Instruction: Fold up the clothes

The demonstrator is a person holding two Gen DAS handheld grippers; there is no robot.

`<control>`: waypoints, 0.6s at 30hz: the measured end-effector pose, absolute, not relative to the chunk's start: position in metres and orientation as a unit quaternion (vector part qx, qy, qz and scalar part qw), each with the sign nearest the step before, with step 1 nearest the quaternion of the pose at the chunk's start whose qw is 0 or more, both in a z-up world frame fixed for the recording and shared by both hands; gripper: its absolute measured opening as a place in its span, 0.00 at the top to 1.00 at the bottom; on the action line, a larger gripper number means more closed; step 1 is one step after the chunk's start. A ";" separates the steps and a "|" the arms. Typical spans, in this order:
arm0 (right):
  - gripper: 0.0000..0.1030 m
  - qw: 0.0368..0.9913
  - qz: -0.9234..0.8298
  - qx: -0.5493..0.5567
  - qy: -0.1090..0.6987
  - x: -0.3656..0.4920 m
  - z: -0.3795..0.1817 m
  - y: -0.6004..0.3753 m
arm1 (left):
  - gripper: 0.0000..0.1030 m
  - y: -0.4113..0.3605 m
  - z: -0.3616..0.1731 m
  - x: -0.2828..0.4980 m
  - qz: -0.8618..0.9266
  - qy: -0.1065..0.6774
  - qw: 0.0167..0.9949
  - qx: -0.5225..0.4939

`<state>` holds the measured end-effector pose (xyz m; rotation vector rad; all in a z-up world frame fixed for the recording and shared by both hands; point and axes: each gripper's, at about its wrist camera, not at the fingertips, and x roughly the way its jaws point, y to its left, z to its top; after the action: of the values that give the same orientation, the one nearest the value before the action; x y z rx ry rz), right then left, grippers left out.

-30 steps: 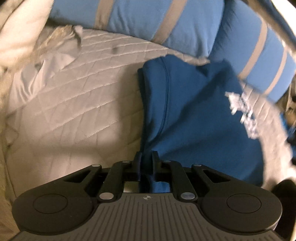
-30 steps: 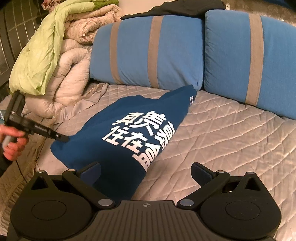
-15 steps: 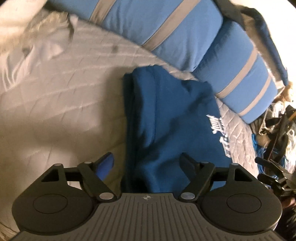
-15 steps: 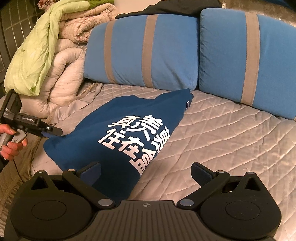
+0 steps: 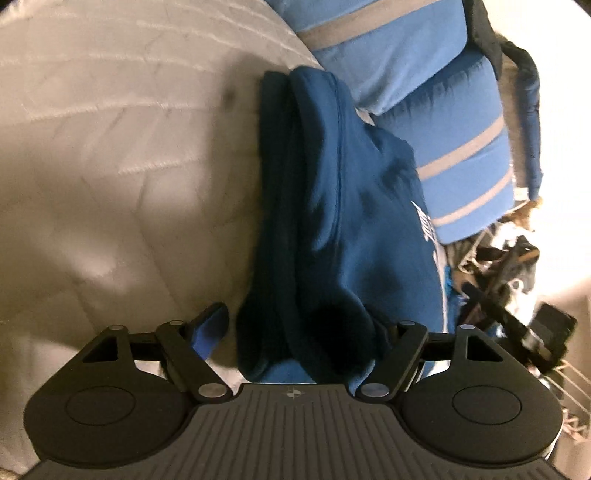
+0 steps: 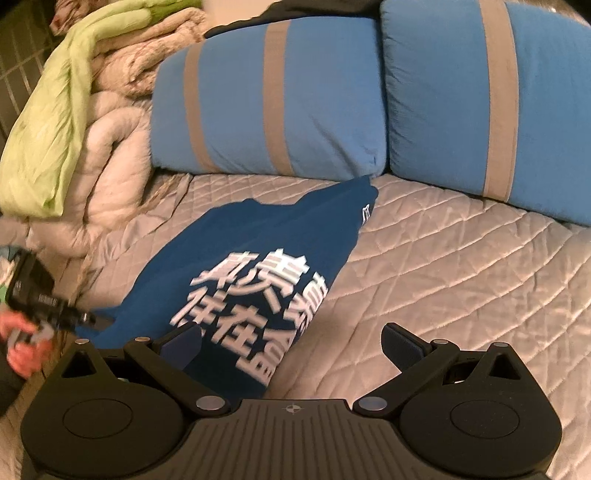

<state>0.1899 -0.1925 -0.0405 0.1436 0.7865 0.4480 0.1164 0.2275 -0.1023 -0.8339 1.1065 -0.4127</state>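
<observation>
Left wrist: quilted bed point(image 5: 110, 155); left gripper point(image 5: 306, 328) jaws apart, astride near corner of shirt point(image 5: 332, 206); re-grip needs both layers.
Right wrist: pillows point(image 6: 288, 99) behind; right gripper point(image 6: 291, 339) spread, empty; shirt point(image 6: 258, 258) ahead-left; take printed edge squarely.

A pale quilted bedspread point(image 6: 461, 266) with diamond stitching covers the bed. Two blue pillows with grey stripes lean side by side at its head: the left pillow point(image 6: 269, 103) and the right pillow point(image 6: 491, 103), touching each other. A dark cloth point(image 6: 325, 5) lies along their tops. At the left, a heap of cream comforters point(image 6: 110, 147) is piled up, with a light green blanket point(image 6: 48, 140) draped over it. In the left wrist view, blurred clutter point(image 5: 509, 258) sits beyond the bed's edge, too unclear to identify.
</observation>
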 end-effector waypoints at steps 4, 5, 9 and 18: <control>0.00 0.894 0.207 0.092 0.386 0.219 -0.048 -0.192 | 0.66 0.222 -0.121 0.117 -0.196 0.505 0.727 -0.422; 0.00 0.896 0.198 0.094 0.386 0.228 -0.051 -0.192 | 0.68 0.222 -0.121 0.116 -0.198 0.501 0.729 -0.423; 0.00 0.896 0.181 0.114 0.390 0.263 -0.065 -0.190 | 0.69 0.220 -0.119 0.111 -0.198 0.489 0.741 -0.416; 0.08 0.844 0.197 0.246 0.433 0.344 -0.120 -0.185 | 0.72 0.209 -0.099 0.103 -0.177 0.480 0.781 -0.358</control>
<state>0.3440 -0.1845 -0.1203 0.5194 0.9148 0.4164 0.1033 0.2089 -0.0991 -0.7733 1.0373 -0.3828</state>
